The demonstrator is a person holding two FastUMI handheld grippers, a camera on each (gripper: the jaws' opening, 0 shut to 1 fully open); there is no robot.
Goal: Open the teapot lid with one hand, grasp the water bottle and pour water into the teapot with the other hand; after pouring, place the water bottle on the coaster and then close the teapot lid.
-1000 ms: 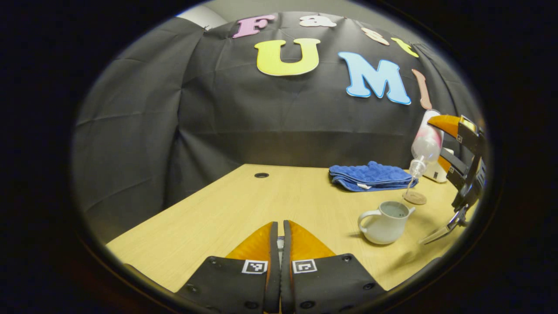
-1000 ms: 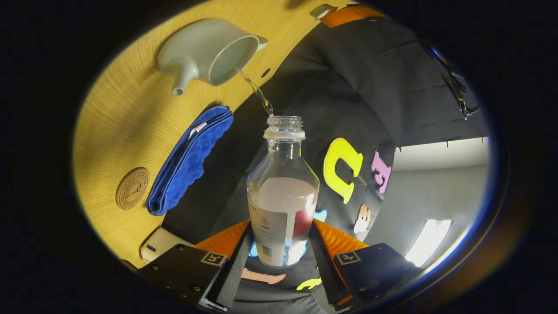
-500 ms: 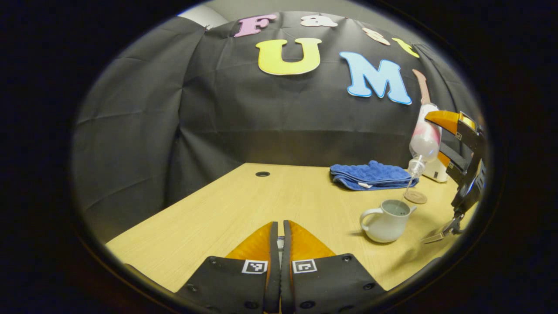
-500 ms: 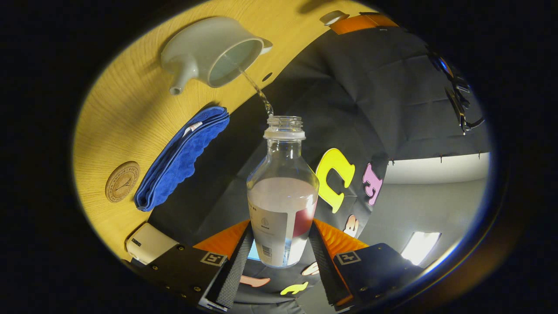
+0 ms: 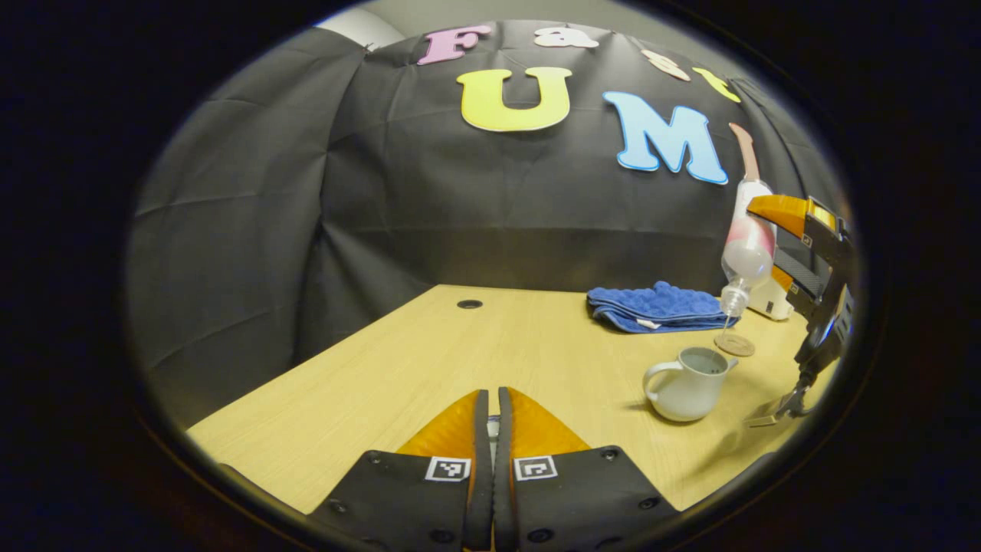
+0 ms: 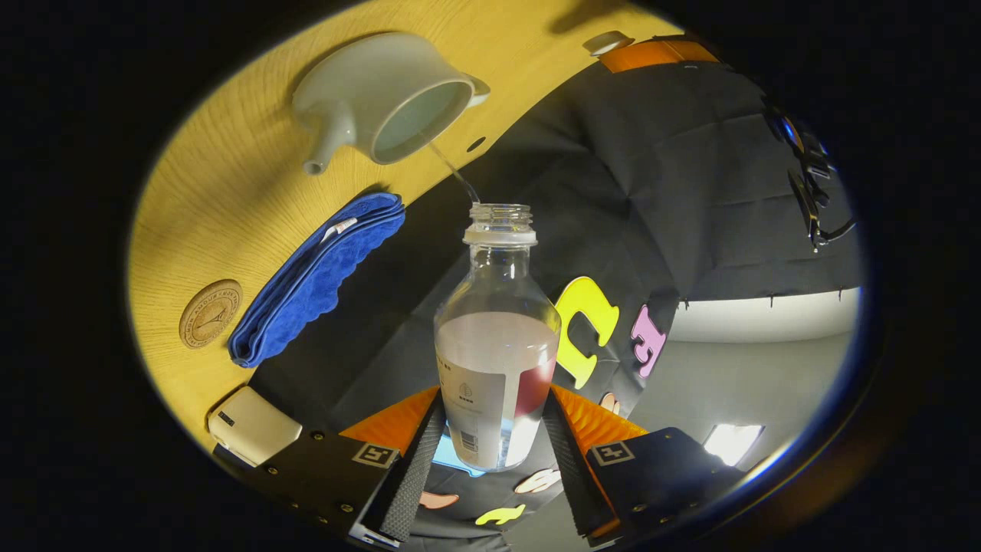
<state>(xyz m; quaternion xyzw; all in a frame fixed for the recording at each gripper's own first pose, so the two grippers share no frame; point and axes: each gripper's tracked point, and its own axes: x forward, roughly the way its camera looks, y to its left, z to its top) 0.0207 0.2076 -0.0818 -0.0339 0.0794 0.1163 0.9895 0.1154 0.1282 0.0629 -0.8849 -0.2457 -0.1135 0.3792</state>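
Bottle [image 6: 497, 360] is clamped between the right gripper's [image 6: 494, 452] fingers, tipped neck-down over the open teapot [image 5: 688, 382] near the tabletop's [image 5: 460, 360] right edge, thin stream running in. Coaster [image 5: 735, 344] sits just behind it. Left gripper [image 5: 490, 429] pinches something small, can't tell what.

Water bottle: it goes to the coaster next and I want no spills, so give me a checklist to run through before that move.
1. Right claw grips the water bottle with both fingers: ok.
2. Stream stopped: not ok, a thin stream runs into the teapot.
3. Bottle upright: not ok, it is tipped neck down.
4. Coaster bare: ok.
5. Blue cloth off the coaster: ok, beside it.
6. Lid held in the left claw: cannot tell, fingers nearly together.
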